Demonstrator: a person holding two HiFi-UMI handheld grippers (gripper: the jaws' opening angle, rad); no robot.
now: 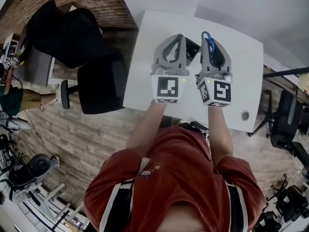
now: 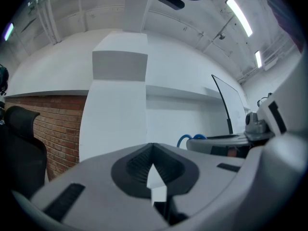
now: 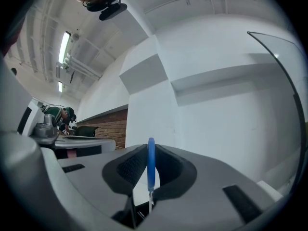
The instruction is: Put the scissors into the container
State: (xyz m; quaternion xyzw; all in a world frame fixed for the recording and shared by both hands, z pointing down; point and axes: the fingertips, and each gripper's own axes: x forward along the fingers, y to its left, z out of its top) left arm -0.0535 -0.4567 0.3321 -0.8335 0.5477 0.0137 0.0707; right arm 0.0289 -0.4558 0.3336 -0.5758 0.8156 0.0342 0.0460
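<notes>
Blue-handled scissors (image 1: 207, 38) are clamped edge-on between the jaws of my right gripper (image 1: 209, 41), which is shut on them. In the right gripper view the blue handle (image 3: 151, 162) stands upright between the pads, above the thin metal part. My left gripper (image 1: 179, 36) is just to the left at the same height, its jaws meeting at the tips with nothing in them. From the left gripper view the blue handle loop (image 2: 185, 139) shows beside the right gripper's body. Both grippers hang over the white table (image 1: 142, 81). A dark object (image 1: 192, 47) sits between them; I cannot tell what it is.
Two black office chairs (image 1: 72, 33) (image 1: 102, 83) stand left of the table, and another chair (image 1: 285, 122) stands at the right. A round metal grommet (image 1: 245, 115) sits in the table's near right part. A person in green (image 1: 9, 98) is at the far left.
</notes>
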